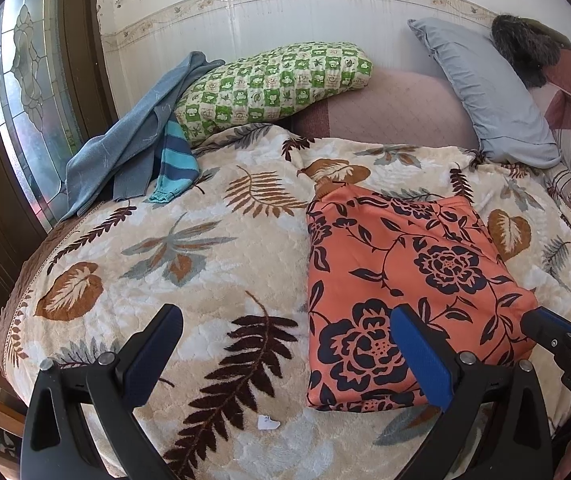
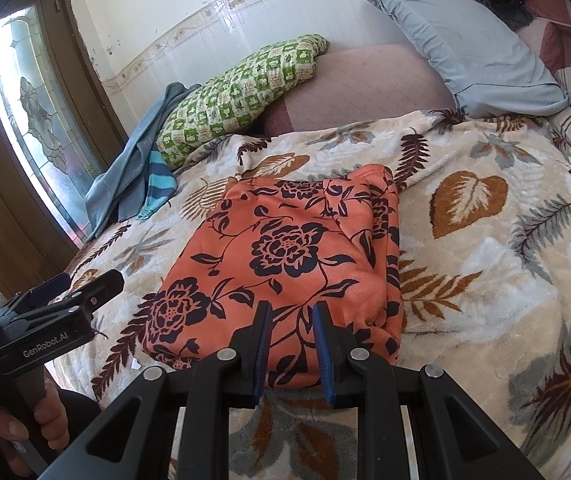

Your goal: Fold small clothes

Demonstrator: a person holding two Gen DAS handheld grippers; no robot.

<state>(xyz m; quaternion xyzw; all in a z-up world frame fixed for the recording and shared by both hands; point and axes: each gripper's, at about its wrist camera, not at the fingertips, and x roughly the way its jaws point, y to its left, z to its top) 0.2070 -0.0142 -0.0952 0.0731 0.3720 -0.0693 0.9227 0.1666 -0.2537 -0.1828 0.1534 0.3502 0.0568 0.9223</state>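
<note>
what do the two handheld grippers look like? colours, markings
Both are black plastic clamp-style bodies with silver pivot pins and blue pads on the finger insides. The left gripper carries white "GenRobot.AI" lettering; the right gripper shows a partial "DAS" mark. No cables visible.

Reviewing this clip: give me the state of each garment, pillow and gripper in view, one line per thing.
Orange floral garment: folded into a flat rectangle on the leaf-print blanket.
Blue-grey garment: crumpled, unfolded, at the bed's far edge.
Striped garment: unfolded, partly under the blue-grey one.
Green checked pillow: leaning against the wall.
Left gripper: open, empty.
Right gripper: open, narrow gap, empty.
</note>
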